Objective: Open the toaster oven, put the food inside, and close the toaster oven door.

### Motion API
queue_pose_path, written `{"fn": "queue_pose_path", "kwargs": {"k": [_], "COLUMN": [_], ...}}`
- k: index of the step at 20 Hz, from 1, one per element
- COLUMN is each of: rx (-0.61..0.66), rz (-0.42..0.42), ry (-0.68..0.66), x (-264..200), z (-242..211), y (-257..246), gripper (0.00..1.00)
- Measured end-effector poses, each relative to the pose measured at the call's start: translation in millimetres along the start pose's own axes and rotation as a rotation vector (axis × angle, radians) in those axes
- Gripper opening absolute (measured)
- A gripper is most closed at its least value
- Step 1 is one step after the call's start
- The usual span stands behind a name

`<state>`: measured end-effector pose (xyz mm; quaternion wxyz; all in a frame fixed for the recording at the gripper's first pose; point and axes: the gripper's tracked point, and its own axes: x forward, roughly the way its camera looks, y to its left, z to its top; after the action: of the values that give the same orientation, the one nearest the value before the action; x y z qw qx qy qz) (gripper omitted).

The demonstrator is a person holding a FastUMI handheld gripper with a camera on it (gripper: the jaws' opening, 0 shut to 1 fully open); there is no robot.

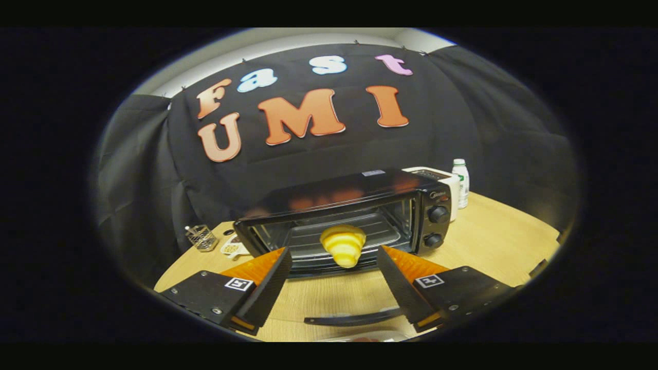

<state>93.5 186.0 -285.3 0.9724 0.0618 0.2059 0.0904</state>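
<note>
Food has reached the oven: a yellow, ridged croissant-shaped pastry (343,245) sits at the front of the wire rack (329,237) inside the black, boxy toaster oven (354,216), whose glass door (334,300) hangs flat open with its dark curved handle (354,317) nearest the camera. The gripper (334,280) has its jaws spread wide apart, clamped on nothing, with the pastry just beyond and between them. By my reading, loading is done or nearly so, and closing the door is what remains. That calls for getting under the handle and swinging the door up until it meets the oven front. Everything stands on a pale wood-grain counter (493,241), along with a white plastic bottle (460,182), a white appliance (437,177) behind the oven, and a small wire basket (201,237). Black cloth walls the booth.
</note>
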Motion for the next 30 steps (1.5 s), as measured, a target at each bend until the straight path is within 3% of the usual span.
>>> {"fn": "queue_pose_path", "kwargs": {"k": [8, 14, 19, 25, 30], "rx": [-0.104, -0.178, -0.185, -0.165, -0.123], "rz": [-0.073, -0.114, -0.131, -0.066, -0.041], "ry": [-0.007, 0.131, 0.187, 0.227, 0.175], "x": [-68, -69, -53, -41, -41], "z": [-39, -110, -138, -149, -126], "y": [-29, -49, -52, -35, -31], "gripper": [0.98, 0.99, 0.99, 0.99, 0.99]}}
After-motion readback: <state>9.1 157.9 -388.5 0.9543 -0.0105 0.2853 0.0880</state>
